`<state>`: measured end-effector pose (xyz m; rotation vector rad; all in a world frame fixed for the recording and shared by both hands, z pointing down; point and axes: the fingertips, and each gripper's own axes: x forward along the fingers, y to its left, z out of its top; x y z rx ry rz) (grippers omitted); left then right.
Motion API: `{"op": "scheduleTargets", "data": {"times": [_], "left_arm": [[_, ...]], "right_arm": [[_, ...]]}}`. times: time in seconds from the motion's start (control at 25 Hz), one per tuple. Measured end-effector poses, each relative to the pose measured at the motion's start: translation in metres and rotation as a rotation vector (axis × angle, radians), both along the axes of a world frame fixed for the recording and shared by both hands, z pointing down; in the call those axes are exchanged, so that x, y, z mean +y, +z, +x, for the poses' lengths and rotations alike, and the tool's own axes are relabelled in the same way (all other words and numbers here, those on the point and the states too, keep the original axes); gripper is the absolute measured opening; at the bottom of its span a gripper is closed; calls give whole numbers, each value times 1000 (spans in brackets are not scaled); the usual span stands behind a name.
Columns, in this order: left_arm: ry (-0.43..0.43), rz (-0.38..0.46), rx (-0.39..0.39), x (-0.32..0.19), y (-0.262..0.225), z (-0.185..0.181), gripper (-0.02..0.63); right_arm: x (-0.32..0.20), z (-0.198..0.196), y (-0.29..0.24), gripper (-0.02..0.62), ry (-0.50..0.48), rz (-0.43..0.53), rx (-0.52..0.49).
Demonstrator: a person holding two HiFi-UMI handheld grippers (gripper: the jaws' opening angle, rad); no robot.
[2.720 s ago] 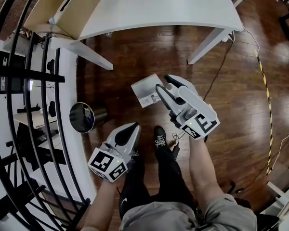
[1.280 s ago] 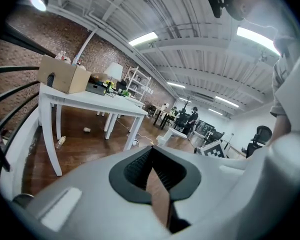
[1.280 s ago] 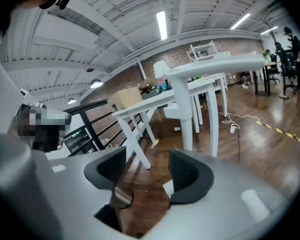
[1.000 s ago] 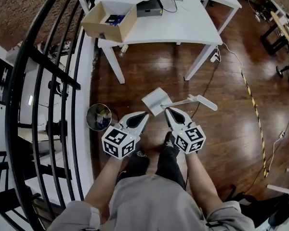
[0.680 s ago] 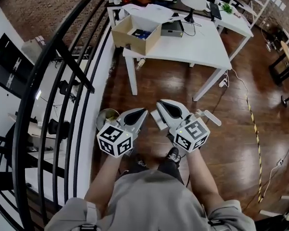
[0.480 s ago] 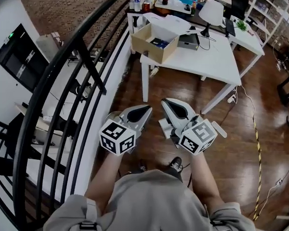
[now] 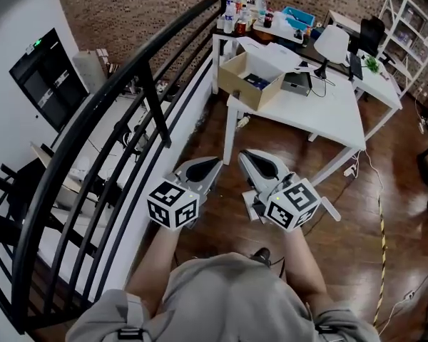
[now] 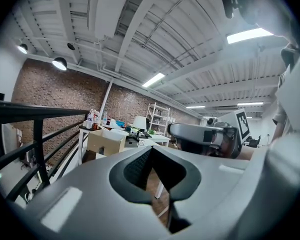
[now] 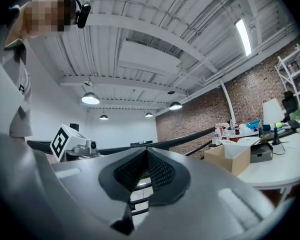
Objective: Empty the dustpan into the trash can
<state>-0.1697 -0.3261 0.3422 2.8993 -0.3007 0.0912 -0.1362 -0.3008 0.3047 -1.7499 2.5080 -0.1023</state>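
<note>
Dustpan (image 7: 331, 209) shows only in the head view, as a white handle end poking out to the right of the right claw (image 7: 247, 154); the rest is hidden beneath that claw. Far off, an open cardboard box (image 7: 251, 79) on the white surface (image 7: 321, 116) holds something dark blue (image 7: 257, 83), too small to name. Right claw and left claw (image 7: 212, 164) are both closed, tips together, gripping nothing.
</note>
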Motion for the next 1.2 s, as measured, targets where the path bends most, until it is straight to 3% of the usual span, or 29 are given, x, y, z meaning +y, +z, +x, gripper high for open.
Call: {"op": "scheduleTargets", "data": {"times": [1.2], "left_arm": [[0,-2,-7,-7,-1,-3,6]], "right_arm": [[-7,6,0,0,30,-5,-28]]}}
